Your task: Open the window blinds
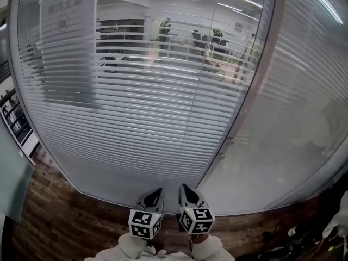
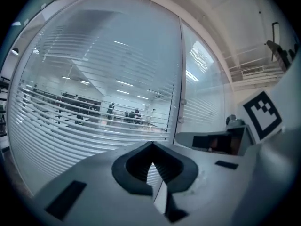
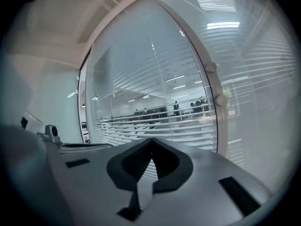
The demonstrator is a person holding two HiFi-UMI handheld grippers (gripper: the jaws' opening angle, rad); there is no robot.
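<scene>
White horizontal blinds (image 1: 141, 91) hang behind a glass wall; their slats stand tilted, and an office shows through them. The pane to the right (image 1: 304, 102) looks milky, its slats flat. A pale frame post (image 1: 255, 80) between the panes carries two small knobs (image 1: 228, 141). Low in the head view, my left gripper (image 1: 157, 191) and right gripper (image 1: 184, 188) sit side by side, short of the glass. Both are shut on nothing. The left gripper (image 2: 151, 145) faces the slatted pane (image 2: 94, 102), left of the post (image 2: 180, 79). The right gripper (image 3: 151, 140) faces the blinds (image 3: 155, 112) beside the post (image 3: 207, 79).
A wood-plank floor (image 1: 60, 222) runs along the foot of the glass. A shelf unit (image 1: 13, 118) stands at the far left. Dark cables and gear (image 1: 304, 238) lie at the lower right. The right gripper's marker cube (image 2: 262, 114) shows in the left gripper view.
</scene>
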